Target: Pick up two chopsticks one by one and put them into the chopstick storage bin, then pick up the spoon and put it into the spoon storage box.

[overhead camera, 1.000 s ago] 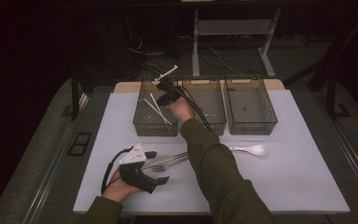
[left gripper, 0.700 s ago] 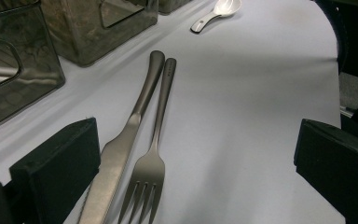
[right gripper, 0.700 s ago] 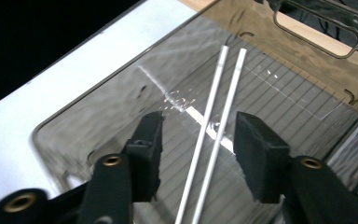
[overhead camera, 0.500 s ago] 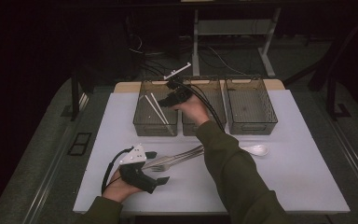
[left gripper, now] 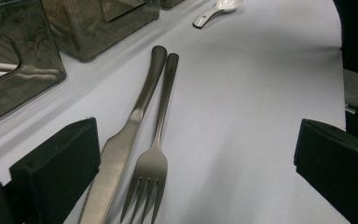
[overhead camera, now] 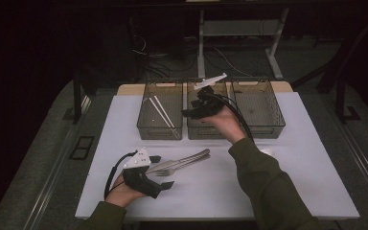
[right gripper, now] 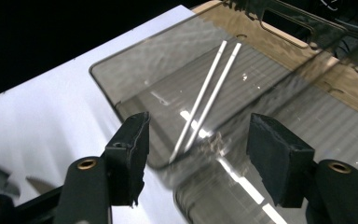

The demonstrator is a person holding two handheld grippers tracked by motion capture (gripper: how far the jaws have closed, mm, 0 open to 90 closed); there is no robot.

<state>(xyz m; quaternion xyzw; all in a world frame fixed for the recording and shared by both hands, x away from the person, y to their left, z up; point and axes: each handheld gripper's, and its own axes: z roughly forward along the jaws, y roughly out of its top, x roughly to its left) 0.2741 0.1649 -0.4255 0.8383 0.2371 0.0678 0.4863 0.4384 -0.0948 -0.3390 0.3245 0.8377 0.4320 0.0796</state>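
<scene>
My right hand-held gripper [overhead camera: 188,113] hangs above the middle bin [overhead camera: 211,125] of three clear bins at the far side of the tabletop [overhead camera: 316,163]. Its jaws have just been opening and now stand apart with nothing between them. Looking along them, I see the pair of white chopsticks [right gripper: 209,100] lying side by side on the floor of the left bin [overhead camera: 143,120] (close together, and slanted across it). My left hand-held gripper [overhead camera: 164,171] rests low on the near left of the tabletop, jaws wide and holding nothing. Between those jaws lie a knife [left gripper: 130,135] and a fork [left gripper: 156,154] on the white surface, their handles touching at the far end, the fork's tines toward me. A white spoon [left gripper: 214,11] lies farther off, beyond the handles and near the bins.
</scene>
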